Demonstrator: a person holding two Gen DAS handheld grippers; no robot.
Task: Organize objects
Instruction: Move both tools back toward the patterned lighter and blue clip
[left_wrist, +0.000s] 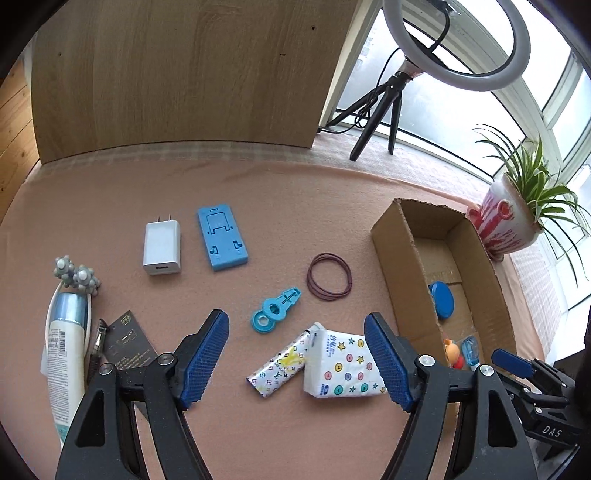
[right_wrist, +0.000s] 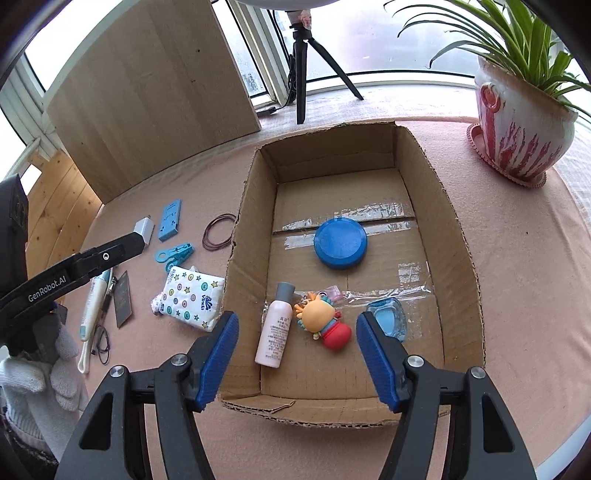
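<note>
**Both grippers open; box partly loaded**

The left gripper (left_wrist: 295, 362) is held above the pink table cover (left_wrist: 258, 192) with its jaws spread wide and nothing between the pads. Directly below it lie a tissue pack (left_wrist: 343, 363) and a patterned wrapped bar (left_wrist: 280, 363), touching each other. Farther out on the cover are located a blue clip (left_wrist: 275, 310), a ring of rubber bands (left_wrist: 329, 277), a blue phone stand (left_wrist: 221, 238) and a white charger (left_wrist: 162, 243). A roller-head tube (left_wrist: 68, 347) is positioned at the left edge.

The right gripper (right_wrist: 297, 360) is held over the cardboard box (right_wrist: 461, 258), jaws apart, with nothing clamped. Inside the box are found a pink bottle (right_wrist: 275, 332), a cartoon keychain (right_wrist: 325, 319), a blue round lid (right_wrist: 340, 243) and a clear blue case (right_wrist: 389, 319).
</note>
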